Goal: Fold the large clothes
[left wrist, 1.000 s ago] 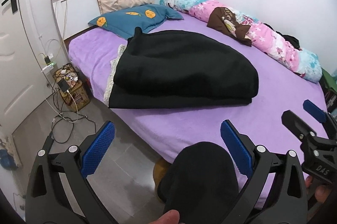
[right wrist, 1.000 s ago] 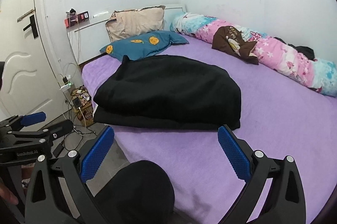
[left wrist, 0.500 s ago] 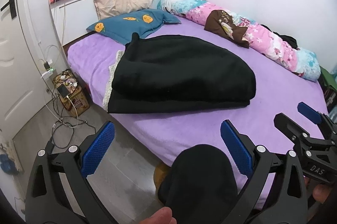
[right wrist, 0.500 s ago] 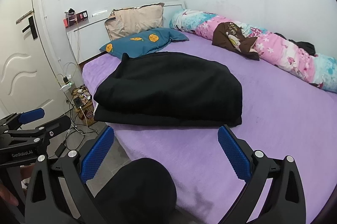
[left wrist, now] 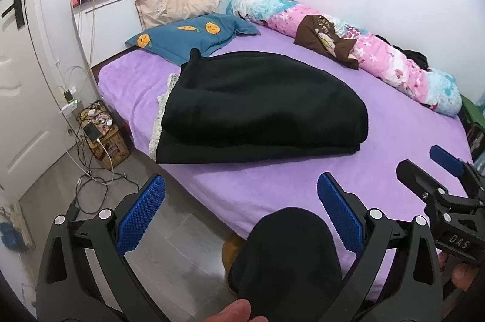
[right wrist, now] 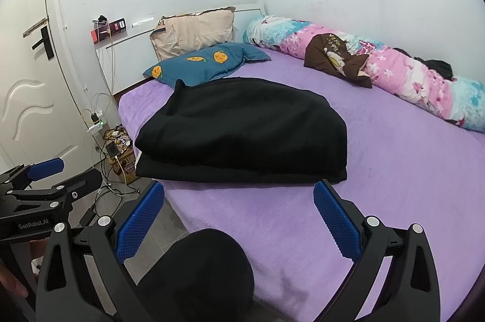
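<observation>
Bringing both grippers forward evenly looks like the step in hand, since neither touches the cloth yet. The left gripper [left wrist: 241, 202] hangs at about 6 o'clock in its own view, jaws spread wide and empty over the near edge of the bed [left wrist: 272, 188]; the right gripper [right wrist: 239, 208] hangs likewise at 6 o'clock in its view, jaws spread and holding nothing. To do it well, I judge each should come down on a near corner of the folded edge, pinch all the layers together, and lift in step so the stack does not slide apart. Farther off, toward 12 o'clock, the black garment [left wrist: 260, 106] lies on the purple sheet, already doubled over with thick, soft layers; a pale trim [left wrist: 159, 119] peeks out at its 9 o'clock side.
</observation>
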The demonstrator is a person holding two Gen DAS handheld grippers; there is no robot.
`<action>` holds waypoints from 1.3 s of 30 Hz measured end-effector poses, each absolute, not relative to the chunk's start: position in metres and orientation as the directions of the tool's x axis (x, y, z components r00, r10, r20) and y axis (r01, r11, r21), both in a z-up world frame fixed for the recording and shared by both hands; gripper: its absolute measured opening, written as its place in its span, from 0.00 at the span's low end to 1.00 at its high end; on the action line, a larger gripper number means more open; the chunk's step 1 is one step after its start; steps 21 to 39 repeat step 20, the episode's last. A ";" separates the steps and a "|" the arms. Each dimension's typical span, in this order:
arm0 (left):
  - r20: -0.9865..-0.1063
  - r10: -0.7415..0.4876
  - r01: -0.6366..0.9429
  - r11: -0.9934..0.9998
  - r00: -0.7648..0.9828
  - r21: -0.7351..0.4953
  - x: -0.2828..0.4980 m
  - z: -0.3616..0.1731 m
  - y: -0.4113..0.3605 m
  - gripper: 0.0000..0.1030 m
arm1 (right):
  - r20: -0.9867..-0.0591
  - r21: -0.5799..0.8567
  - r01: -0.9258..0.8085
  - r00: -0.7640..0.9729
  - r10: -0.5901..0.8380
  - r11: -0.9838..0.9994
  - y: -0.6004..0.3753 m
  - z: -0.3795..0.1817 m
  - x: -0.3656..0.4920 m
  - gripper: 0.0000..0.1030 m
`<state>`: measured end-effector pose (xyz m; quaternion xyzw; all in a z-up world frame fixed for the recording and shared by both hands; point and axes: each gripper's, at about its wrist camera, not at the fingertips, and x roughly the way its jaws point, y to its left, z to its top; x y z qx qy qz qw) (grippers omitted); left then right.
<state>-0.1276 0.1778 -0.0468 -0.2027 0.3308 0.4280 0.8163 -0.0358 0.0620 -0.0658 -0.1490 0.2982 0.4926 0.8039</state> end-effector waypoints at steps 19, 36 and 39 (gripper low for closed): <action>-0.726 0.556 -0.832 0.553 0.405 -0.041 -0.126 -0.047 0.182 0.94 | -0.631 0.060 -0.881 0.331 0.702 0.470 0.062 -0.065 -0.037 0.94; -0.725 0.557 -0.832 0.554 0.405 -0.040 -0.125 -0.047 0.182 0.94 | -0.630 0.059 -0.881 0.331 0.702 0.469 0.062 -0.065 -0.037 0.94; -0.725 0.557 -0.832 0.554 0.405 -0.040 -0.125 -0.047 0.182 0.94 | -0.630 0.059 -0.881 0.331 0.702 0.469 0.062 -0.065 -0.037 0.94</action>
